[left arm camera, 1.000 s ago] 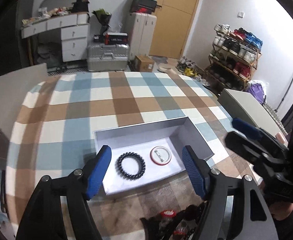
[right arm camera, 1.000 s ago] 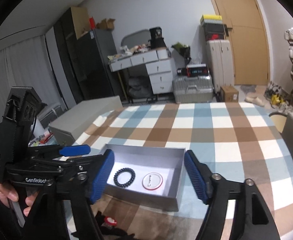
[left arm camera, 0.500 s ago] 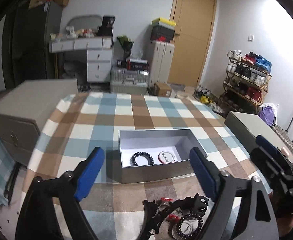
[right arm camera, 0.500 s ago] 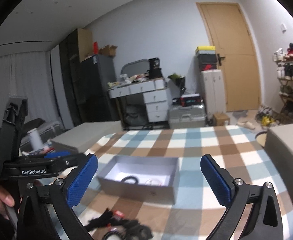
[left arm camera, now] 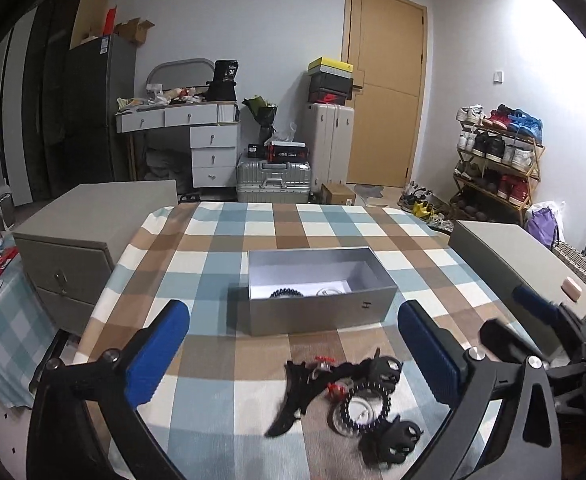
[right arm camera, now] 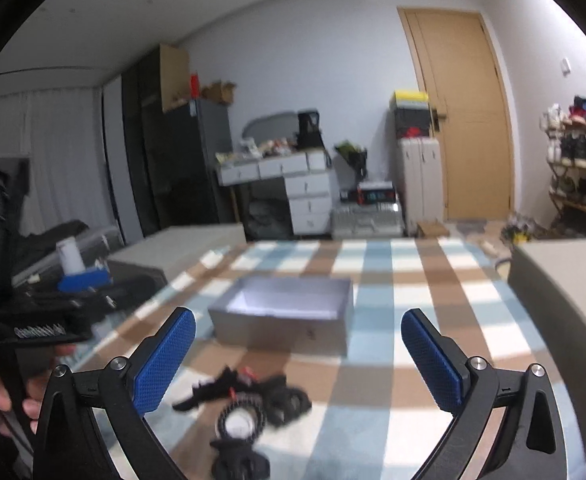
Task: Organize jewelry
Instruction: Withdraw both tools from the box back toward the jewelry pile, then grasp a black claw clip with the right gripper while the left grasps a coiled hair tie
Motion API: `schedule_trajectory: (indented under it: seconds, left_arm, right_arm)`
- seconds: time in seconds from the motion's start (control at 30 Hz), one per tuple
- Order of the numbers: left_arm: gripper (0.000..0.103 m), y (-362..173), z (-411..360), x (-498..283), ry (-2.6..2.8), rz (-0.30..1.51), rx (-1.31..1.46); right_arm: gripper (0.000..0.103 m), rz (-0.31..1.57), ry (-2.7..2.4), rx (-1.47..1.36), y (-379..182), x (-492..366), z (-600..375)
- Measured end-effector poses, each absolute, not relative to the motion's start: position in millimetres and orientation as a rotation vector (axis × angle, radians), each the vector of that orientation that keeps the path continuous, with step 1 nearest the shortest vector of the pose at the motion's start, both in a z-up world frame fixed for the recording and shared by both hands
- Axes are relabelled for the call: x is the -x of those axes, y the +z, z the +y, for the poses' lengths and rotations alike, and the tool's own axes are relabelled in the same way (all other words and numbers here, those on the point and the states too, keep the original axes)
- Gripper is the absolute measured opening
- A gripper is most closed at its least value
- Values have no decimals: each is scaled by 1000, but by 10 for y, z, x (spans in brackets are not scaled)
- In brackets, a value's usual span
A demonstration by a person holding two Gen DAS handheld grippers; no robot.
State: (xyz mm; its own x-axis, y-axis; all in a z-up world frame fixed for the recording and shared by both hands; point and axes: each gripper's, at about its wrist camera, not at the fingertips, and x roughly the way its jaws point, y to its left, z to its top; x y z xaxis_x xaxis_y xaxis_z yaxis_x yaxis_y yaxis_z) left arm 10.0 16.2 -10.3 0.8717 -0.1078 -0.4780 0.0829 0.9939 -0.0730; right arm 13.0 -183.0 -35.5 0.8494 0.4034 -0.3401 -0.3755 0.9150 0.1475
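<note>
Meanwhile both blue-padded grippers, left (left arm camera: 293, 354) and right (right arm camera: 299, 360), gape wide and hold nothing above the tangled black jewelry pile (left arm camera: 349, 396), near the open grey rectangular box (left arm camera: 317, 312).

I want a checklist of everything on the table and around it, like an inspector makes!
Surface: checked tablecloth covers the table.
Job's things: open grey box holds a black bead bracelet and a round badge; a jewelry pile lies in front of the box, outside it.
Clutter: nothing seen besides the pile.
Grippers: left gripper and right gripper both have jaws wide apart, holding nothing, above the pile.
Cables: nothing seen.
Surroundings: grey cabinet, suitcase, shoe rack, wooden door.
</note>
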Motion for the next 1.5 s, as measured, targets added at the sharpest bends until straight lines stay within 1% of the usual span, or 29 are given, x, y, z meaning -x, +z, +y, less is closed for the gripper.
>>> schedule_trajectory:
  seconds: [0.13,0.3,0.47,0.57,0.63,0.67,0.7,0.73,0.77,0.87,0.93,1.13,1.33,1.5]
  left_arm:
    - [102,-222,193,-13,-107,534,46]
    - [102,-442,166,100,-101,583,4]
    - [102,-700,237,93,-108,693,43]
    - [102,-758,243,112,-113,723,25]
    - [102,-759,260,139,-105,719,16]
    - [102,-760,271,151,-102,720,16]
    - [102,-762,286,159,-97,724,19]
    - [102,-770,300,161,-94,729,24]
    - [102,-781,316,166,-92,736,31]
    - [102,-824,348,167,-91,753,43]
    - [102,-837,353,160,-88,759,39]
    - [102,-814,378,168,-78,751,31]
    - [102,-826,441,107,-67,764,38]
    - [102,-786,367,25,-94,760,-15]
  right_arm:
    - [103,475,451,-117,-522,-99,-1861]
    - [103,578,515,-72,-793,0,-1759]
    - [103,650,574,-51,-997,69,-1620]
    - [99,672,588,-43,-1064,46,-1558]
    - [88,687,591,-29,-1113,15,-1499]
    - [85,696,591,-21,-1136,3,-1479]
    - [77,706,588,-12,-1159,-12,-1452]
    - [72,714,585,-10,-1181,-22,-1431]
    - [70,720,586,-11,-1191,-35,-1422]
    - [62,731,583,-2,-1219,-47,-1393]
    - [46,748,584,14,-1248,-52,-1367]
    - [45,736,601,1,-1248,-23,-1390]
    - [44,672,598,-51,-1131,23,-1496]
    - [45,630,590,-99,-1036,62,-1630]
